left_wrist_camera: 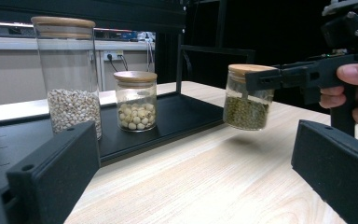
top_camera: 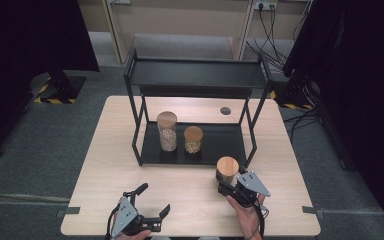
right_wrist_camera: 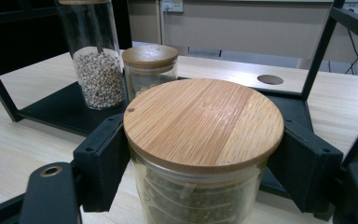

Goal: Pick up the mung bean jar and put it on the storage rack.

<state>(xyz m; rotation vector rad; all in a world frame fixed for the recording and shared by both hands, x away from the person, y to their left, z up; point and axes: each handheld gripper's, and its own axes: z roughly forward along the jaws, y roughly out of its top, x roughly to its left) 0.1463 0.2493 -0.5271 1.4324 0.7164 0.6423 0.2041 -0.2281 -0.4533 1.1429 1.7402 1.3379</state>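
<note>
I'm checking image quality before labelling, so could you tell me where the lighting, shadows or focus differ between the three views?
High view: the table is evenly lit and its surroundings are dark. Left gripper view: the green-bean jar casts a soft shadow on the wood, and the near jaws look slightly soft. Right gripper view: the jar's wooden lid is sharp, with mild sheen at its right.

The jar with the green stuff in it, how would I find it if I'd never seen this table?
Look for the black shelf rack on the wooden table. Just in front of its right leg, the right gripper grips a short glass jar with a wooden lid, lifted off the table. It holds small green beans, while both jars on the rack's bottom shelf hold pale ones.
</note>
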